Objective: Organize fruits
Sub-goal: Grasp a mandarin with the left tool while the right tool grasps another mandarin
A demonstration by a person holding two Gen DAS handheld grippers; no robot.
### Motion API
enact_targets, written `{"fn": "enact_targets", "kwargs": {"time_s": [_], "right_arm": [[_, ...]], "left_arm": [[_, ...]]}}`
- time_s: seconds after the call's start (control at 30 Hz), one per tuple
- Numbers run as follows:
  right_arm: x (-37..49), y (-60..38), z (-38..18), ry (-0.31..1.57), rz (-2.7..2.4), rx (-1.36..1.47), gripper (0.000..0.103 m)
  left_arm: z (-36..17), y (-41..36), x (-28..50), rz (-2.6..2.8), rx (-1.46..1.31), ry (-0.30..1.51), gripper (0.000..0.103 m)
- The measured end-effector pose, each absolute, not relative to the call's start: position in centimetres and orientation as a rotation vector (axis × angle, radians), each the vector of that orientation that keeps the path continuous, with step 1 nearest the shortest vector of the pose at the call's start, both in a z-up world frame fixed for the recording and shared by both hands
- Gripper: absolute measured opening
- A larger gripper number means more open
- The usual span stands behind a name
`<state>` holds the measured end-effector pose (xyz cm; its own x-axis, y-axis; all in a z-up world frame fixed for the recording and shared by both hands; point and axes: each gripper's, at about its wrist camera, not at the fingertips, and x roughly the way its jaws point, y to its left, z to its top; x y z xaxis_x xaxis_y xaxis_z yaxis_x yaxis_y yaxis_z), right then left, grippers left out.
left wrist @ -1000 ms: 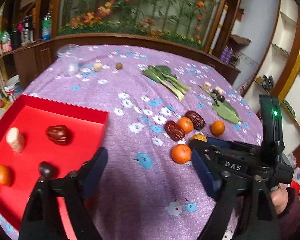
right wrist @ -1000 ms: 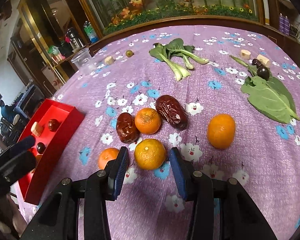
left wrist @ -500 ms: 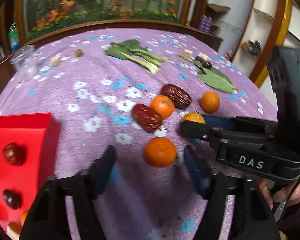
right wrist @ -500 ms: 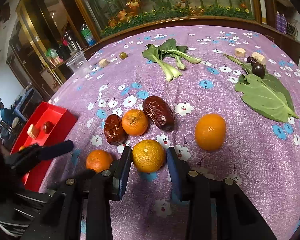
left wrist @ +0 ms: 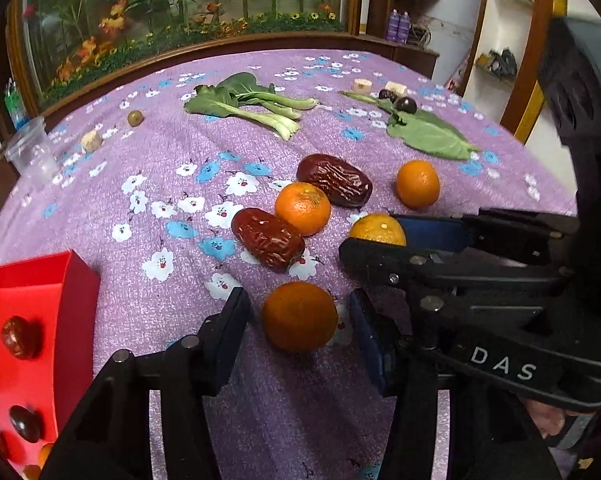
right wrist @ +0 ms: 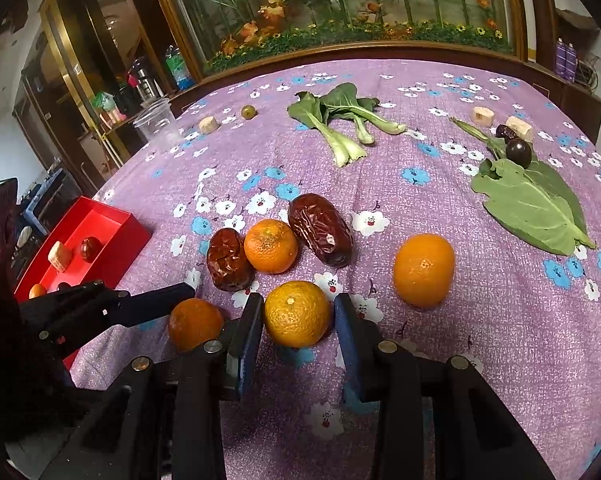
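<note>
Several oranges and two brown dates lie on the purple flowered cloth. My left gripper (left wrist: 298, 320) is open with its fingers either side of a near orange (left wrist: 299, 316), not touching it. My right gripper (right wrist: 298, 318) is open around a yellowish orange (right wrist: 297, 314), with small gaps at both pads; that orange also shows in the left wrist view (left wrist: 377, 229). Another orange (right wrist: 271, 245) sits between the dates (right wrist: 228, 259) (right wrist: 320, 229). A lone orange (right wrist: 423, 269) lies to the right. The red tray (left wrist: 24, 300) at the left holds dates and other small fruit.
Bok choy (right wrist: 340, 120), a big green leaf (right wrist: 528, 204), a dark plum (right wrist: 518, 152), cut pale pieces (right wrist: 482, 115) and a small green fruit (right wrist: 247, 111) lie farther back. A clear plastic cup (right wrist: 156, 122) stands at the back left. A wooden ledge rims the table.
My left gripper swung away from the red tray and came in around the near orange. My right gripper advanced so its fingers flank the yellowish orange.
</note>
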<state>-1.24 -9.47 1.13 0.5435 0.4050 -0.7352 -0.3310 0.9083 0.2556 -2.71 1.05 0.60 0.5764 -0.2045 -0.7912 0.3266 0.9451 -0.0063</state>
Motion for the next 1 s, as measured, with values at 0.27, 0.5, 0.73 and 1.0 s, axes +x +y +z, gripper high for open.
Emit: {"fn": "enact_targets", "kwargs": {"time_s": [0.27,0.5,0.73,1.0], "right_arm": [[-1.1,-9.7,1.1,0.896,0.443,0.115,0.037],[-1.8,-9.5,1.8,0.909,0.414,0.106,0.035],[-4.7,-8.7,4.1,0.865,0.422,0.075,0.035],[-8.1,-7.4,5.8,0.835,0.444,0.062,0.035]], "left_arm": [[0.9,3.0,-2.7,-0.26,0.047,0.91,0.031],[3.5,5.7,-5.5,-0.226,-0.041,0.866,0.032],[5.6,7.5,-8.1,-0.181,-0.073,0.814,0.032],[7.8,9.3,-11.2,-0.16,-0.106,0.756,0.032]]}}
